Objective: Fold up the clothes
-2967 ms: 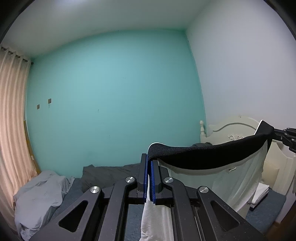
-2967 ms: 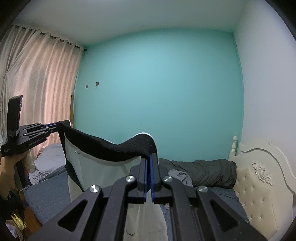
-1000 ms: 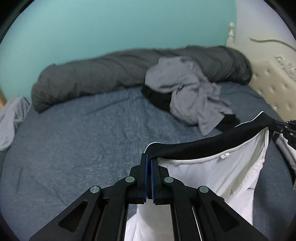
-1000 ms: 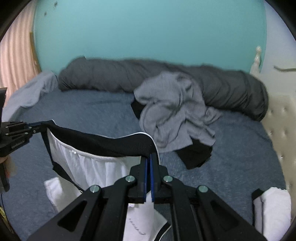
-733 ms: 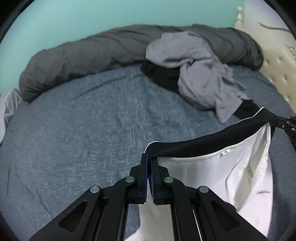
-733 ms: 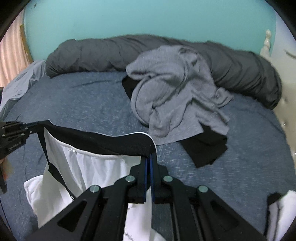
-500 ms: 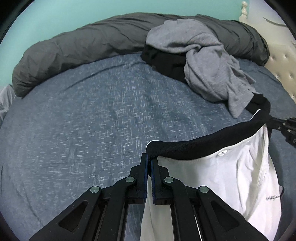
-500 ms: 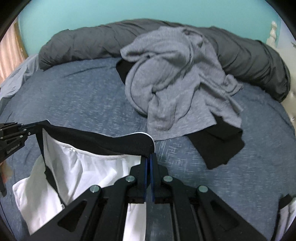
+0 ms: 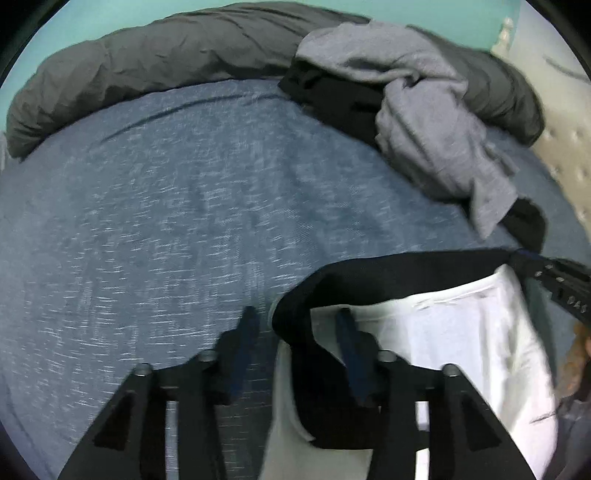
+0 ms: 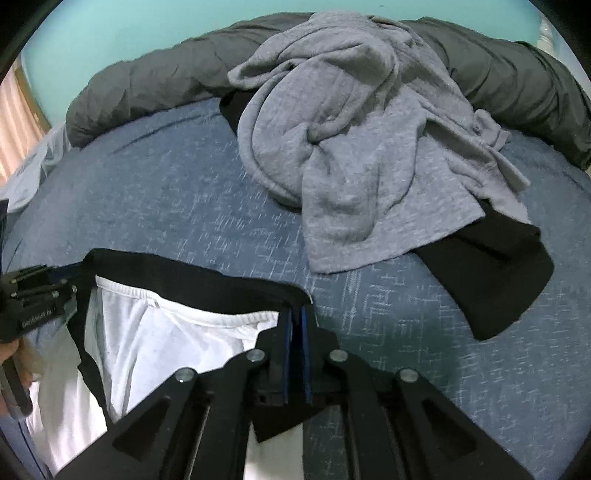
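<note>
While left fingers (image 9: 347,332) part, black waistband (image 9: 388,269) slumps between them

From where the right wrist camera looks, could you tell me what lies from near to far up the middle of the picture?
Right gripper at the bottom edge, its jaws just opening with the black waistband between them → blue bed sheet → crumpled grey garment → rolled dark grey duvet → teal wall.
</note>
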`<act>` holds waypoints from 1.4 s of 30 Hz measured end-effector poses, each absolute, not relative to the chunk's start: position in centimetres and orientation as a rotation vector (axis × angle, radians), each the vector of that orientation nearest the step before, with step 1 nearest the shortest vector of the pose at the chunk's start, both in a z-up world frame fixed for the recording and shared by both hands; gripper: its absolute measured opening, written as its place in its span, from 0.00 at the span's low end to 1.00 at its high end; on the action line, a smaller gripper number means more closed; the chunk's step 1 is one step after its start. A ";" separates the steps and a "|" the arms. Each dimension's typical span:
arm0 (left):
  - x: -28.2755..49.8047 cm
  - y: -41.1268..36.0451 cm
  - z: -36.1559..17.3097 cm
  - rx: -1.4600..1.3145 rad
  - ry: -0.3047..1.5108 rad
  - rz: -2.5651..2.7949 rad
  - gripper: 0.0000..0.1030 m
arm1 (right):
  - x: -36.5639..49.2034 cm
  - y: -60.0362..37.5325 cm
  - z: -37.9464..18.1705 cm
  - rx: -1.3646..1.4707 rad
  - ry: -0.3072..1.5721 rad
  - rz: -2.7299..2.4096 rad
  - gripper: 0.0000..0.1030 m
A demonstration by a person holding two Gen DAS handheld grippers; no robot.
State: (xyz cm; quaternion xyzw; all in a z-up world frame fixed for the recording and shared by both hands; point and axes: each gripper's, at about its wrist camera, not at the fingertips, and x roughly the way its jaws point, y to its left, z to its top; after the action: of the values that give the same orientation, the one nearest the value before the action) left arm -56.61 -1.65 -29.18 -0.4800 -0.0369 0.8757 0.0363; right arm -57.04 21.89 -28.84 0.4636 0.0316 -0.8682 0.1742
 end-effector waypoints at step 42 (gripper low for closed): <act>-34.0 -14.0 -31.6 -1.480 -0.461 2.649 0.32 | -38.7 35.5 -31.7 1.411 -0.297 -2.406 0.23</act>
State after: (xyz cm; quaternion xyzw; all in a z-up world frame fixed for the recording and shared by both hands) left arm -33.98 -13.97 -31.61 -0.4820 -0.1502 0.8625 0.0359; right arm -38.72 35.53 -31.74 0.4959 -0.1045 -0.8457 0.1675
